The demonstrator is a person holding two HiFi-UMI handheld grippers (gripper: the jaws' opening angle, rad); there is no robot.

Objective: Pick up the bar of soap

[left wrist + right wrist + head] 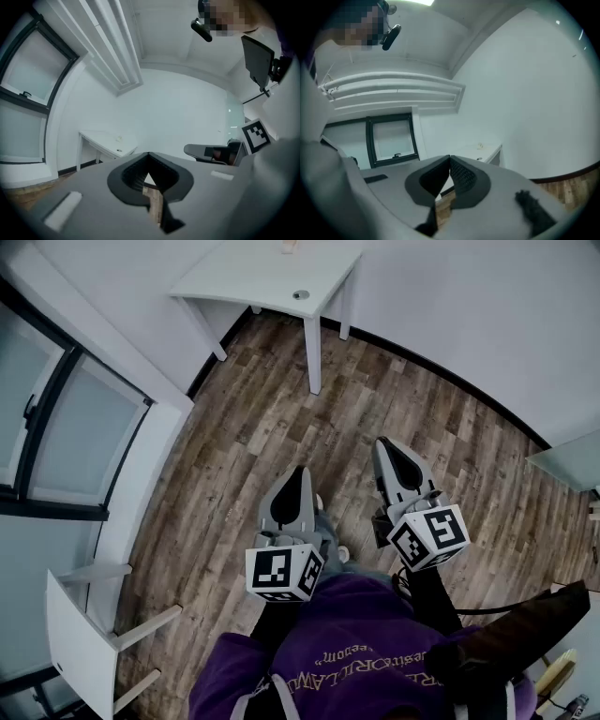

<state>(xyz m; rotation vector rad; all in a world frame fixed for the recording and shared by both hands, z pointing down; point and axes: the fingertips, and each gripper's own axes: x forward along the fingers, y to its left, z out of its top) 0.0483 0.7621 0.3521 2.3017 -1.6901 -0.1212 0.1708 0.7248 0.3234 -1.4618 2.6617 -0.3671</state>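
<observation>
Soap bar (289, 246) shows as a small tan thing near far edge of white bench (253, 277), well apart from both grippers; left gripper (298, 471) and right gripper (385, 442) hover over wood floor (281, 418), fingers (125, 177) pressed together, nothing between them

White table (253, 273); brown wood-plank floor (422, 427); purple sweatshirt (347, 629).
</observation>
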